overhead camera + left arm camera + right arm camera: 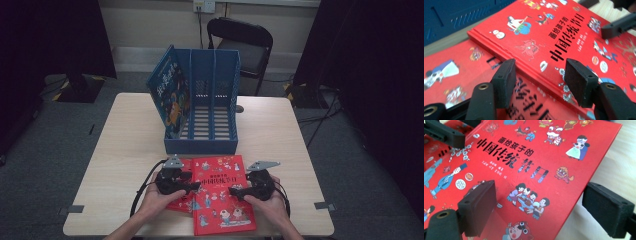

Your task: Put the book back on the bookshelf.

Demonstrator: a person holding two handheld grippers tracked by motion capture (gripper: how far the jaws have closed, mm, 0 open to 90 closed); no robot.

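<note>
A pale wooden bench (125, 145) stood on grey carpet, with a black chair (243, 42) behind it and dark curtains to either side. Toward the back of the bench sat a blue file rack (202, 142) with upright dividers, and a blue picture book (169, 92) leaned in its leftmost slot. At the near edge lay a red picture book (222, 197), flat and cover up, partly overlapping a second red book (451, 72) beneath it on its left. The left gripper (192, 186) hovered at the top book's left edge, jaws apart, straddling that spine edge in the left gripper view. The right gripper (234, 191) was over the book's right side, jaws wide apart, one over the cover and the other beyond the book's edge above the bench.
</note>
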